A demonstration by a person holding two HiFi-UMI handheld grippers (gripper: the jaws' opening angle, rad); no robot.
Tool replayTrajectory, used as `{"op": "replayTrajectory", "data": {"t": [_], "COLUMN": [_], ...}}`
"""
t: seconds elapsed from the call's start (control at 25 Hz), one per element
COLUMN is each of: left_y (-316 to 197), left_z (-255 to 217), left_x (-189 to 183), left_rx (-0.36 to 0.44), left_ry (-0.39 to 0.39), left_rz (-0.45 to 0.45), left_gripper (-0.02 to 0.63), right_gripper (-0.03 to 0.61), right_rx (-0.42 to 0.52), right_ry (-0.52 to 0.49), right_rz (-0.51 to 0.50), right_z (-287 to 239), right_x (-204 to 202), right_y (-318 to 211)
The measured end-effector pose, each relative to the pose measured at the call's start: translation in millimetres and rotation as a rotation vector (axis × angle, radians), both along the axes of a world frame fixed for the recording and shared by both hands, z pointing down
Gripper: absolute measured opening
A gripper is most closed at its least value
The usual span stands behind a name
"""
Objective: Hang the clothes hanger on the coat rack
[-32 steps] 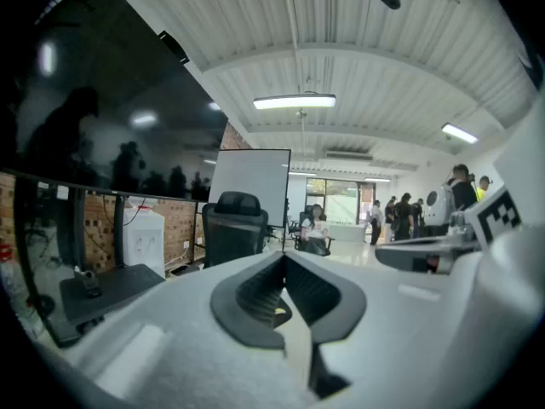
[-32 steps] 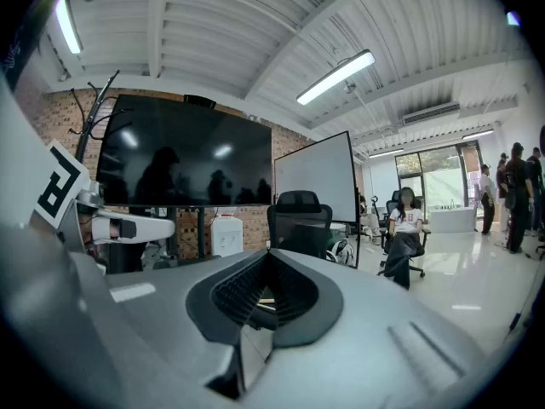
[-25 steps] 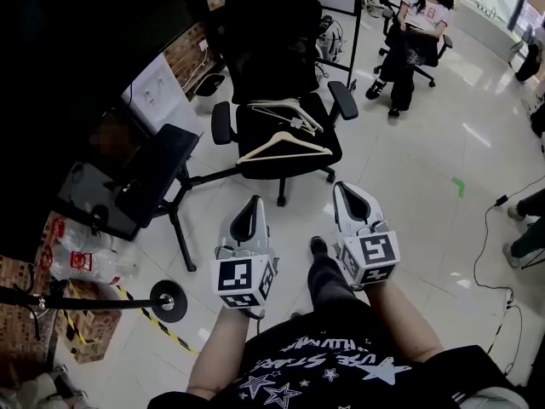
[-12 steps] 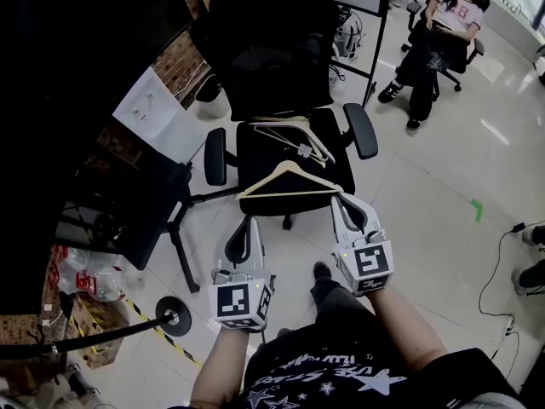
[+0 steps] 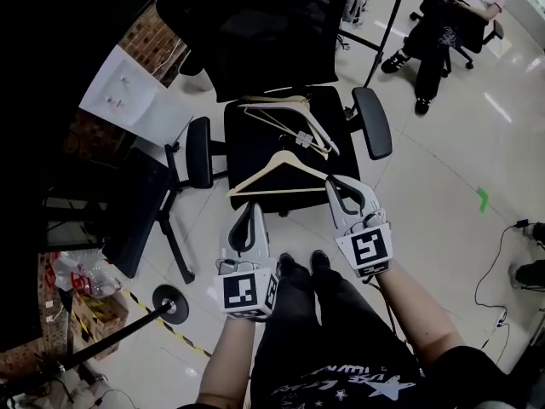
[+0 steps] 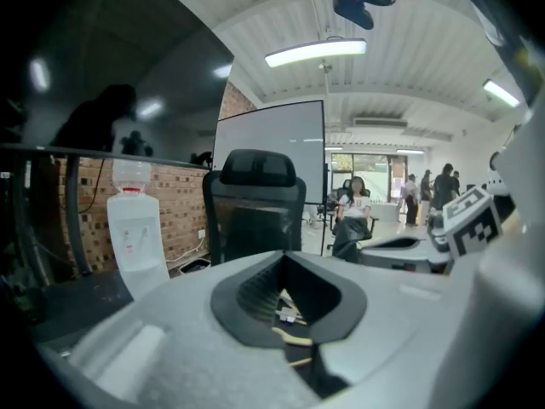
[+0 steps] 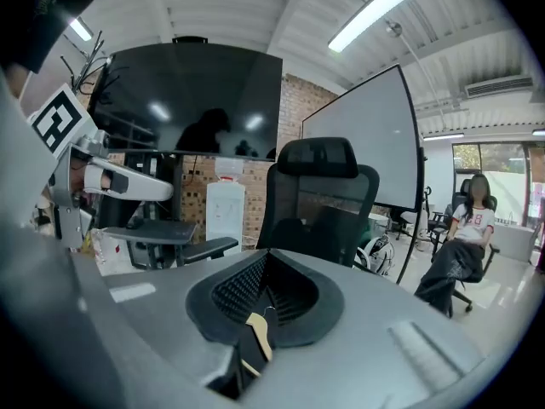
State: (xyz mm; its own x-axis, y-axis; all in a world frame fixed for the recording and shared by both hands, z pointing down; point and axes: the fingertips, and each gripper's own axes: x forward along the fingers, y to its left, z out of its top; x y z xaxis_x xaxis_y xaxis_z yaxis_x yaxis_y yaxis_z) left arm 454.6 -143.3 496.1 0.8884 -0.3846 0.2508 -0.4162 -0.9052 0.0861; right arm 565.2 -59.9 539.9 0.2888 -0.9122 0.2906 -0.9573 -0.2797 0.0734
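The jaws of the right gripper (image 7: 266, 258) are pressed together and nothing is gripped. Through the oval gap behind the pads, a strip of the wooden hanger (image 7: 259, 331) is seen beyond. The jaws of the left gripper (image 6: 286, 258) are likewise closed on nothing, and hanger parts on the seat are glimpsed through its gap.

In the head view, the right gripper's tips are held just beside the right end of the wooden hanger; whether it is touched cannot be told. The left gripper is held near the seat's front edge, apart from the hanger. The wooden hanger is laid flat on the seat of a black office chair (image 5: 247, 147), with its hook towards the backrest. Just behind it on the same seat, a few white hangers (image 5: 277, 102) are piled.

Black-and-white square markers are carried on each gripper's cube, but no words are printed there. White stars and lettering are shown on the person's black shirt (image 5: 341, 382); the lettering cannot be read in full. A water dispenser (image 6: 136, 233) with a bottle on top is set against the brick wall, and a whiteboard (image 6: 268, 156) is stood behind the chair.
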Motion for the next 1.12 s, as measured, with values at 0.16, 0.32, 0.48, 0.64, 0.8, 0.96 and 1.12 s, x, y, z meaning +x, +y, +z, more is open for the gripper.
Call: {"op": "replayTrajectory", "data": {"t": [0.16, 0.32, 0.48, 0.64, 0.8, 0.96, 1.12], "left_y": [-16, -39, -59, -69, -72, -75, -76], "left_z": [26, 69, 124, 166, 200, 230, 249], "left_x": [19, 29, 34, 38, 47, 52, 60], "left_rx": [-0.021, -0.062, -0.108, -0.138, -0.155, -0.152, -0.167], "left_ry": [-0.024, -0.068, -0.119, -0.151, -0.186, -0.216, -0.234], "left_rz": [0.032, 0.054, 0.065, 0.077, 0.119, 0.135, 0.161], "left_gripper": [0.005, 0.005, 0.005, 0.005, 0.005, 0.005, 0.005], "right_gripper": [0.008, 0.008, 0.008, 0.008, 0.008, 0.008, 0.008], "right_rx": [-0.047, -0.103, -0.157, -0.224, -0.296, -0.354, -0.436], "right_ry": [-0.013, -0.035, -0.046, -0.06, -0.069, -0.079, -0.092], "right_rz": [0.001, 0.008, 0.016, 0.021, 0.025, 0.019, -0.015], "right_z": [35, 78, 121, 164, 201, 231, 263], "right_x": [8, 13, 16, 23, 31, 34, 32], "right_y": [-19, -37, -53, -62, -68, -73, -73]}}
